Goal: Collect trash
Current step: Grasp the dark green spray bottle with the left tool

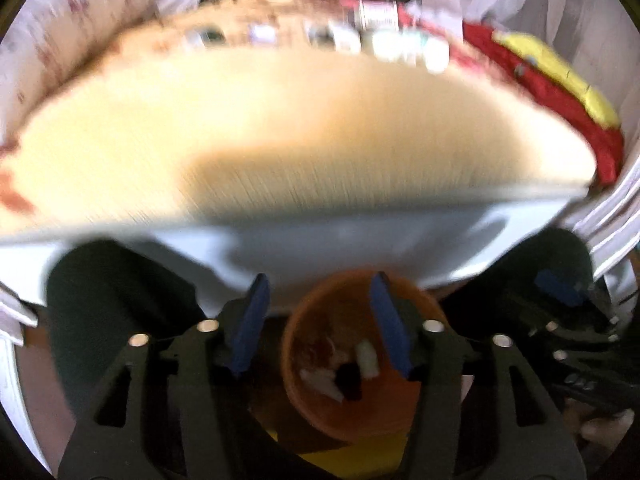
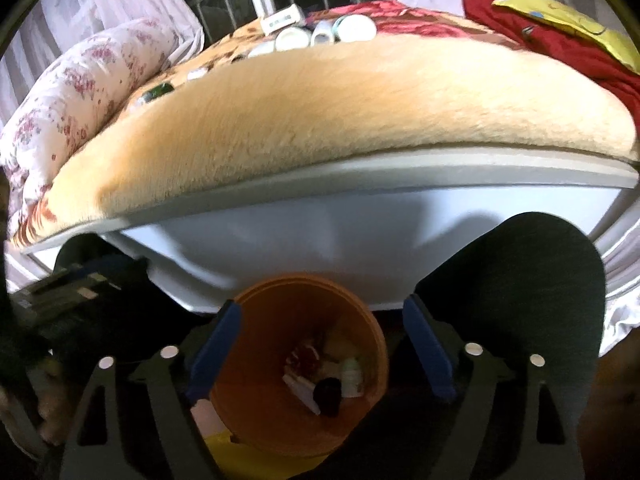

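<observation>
Both claws are released and hold nothing: the left claw (image 1: 318, 322) and right claw (image 2: 320, 344) hang jaws apart right over the orange bin (image 2: 300, 364), which sits on the floor against the near edge of the bed (image 2: 360, 184). Makes sense, that's the drop spot. The bin already holds some scraps, white bits and something dark. More trash (image 2: 320, 34), white cups and a box, sits in a row far back on the blanket (image 2: 320, 104).
</observation>
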`<state>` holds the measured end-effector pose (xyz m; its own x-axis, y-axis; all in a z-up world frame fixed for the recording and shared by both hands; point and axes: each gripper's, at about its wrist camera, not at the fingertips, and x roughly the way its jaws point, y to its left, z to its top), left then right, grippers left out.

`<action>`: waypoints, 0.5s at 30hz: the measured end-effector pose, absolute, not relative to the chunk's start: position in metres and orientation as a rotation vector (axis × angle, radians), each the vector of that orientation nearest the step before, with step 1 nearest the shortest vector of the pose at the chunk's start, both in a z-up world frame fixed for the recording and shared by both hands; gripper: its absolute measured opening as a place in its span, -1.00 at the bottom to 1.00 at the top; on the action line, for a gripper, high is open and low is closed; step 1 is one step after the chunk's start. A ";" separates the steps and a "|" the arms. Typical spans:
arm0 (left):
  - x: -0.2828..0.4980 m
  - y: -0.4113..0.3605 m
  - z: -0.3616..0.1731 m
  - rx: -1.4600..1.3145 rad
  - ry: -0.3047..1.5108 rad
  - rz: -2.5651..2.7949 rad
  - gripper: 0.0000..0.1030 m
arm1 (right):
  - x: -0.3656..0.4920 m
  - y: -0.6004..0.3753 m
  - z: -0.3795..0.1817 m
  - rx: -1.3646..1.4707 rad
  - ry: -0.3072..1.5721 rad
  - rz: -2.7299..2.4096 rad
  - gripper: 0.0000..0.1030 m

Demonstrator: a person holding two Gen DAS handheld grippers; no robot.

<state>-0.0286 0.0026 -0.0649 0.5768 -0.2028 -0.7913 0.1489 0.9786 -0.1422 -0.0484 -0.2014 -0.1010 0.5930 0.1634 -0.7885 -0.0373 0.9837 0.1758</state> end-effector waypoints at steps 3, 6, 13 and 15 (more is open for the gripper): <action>-0.015 0.028 -0.032 -0.099 0.840 -0.171 0.33 | -0.048 -0.202 -0.100 0.157 0.926 0.115 0.60; 0.011 0.047 -0.010 -0.082 0.766 -0.096 0.33 | -0.047 -0.200 -0.101 0.149 0.929 0.125 0.61; 0.106 0.061 0.001 -0.022 0.771 -0.056 0.39 | -0.049 -0.200 -0.101 0.144 0.920 0.124 0.65; 0.127 0.060 -0.002 0.009 0.790 -0.058 0.41 | -0.048 -0.201 -0.102 0.149 0.925 0.120 0.67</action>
<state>0.1267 0.0605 -0.0015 0.7023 -0.0491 -0.7102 0.0558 0.9983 -0.0138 -0.0478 -0.2013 -0.1021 0.5967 0.1668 -0.7850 -0.0390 0.9830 0.1793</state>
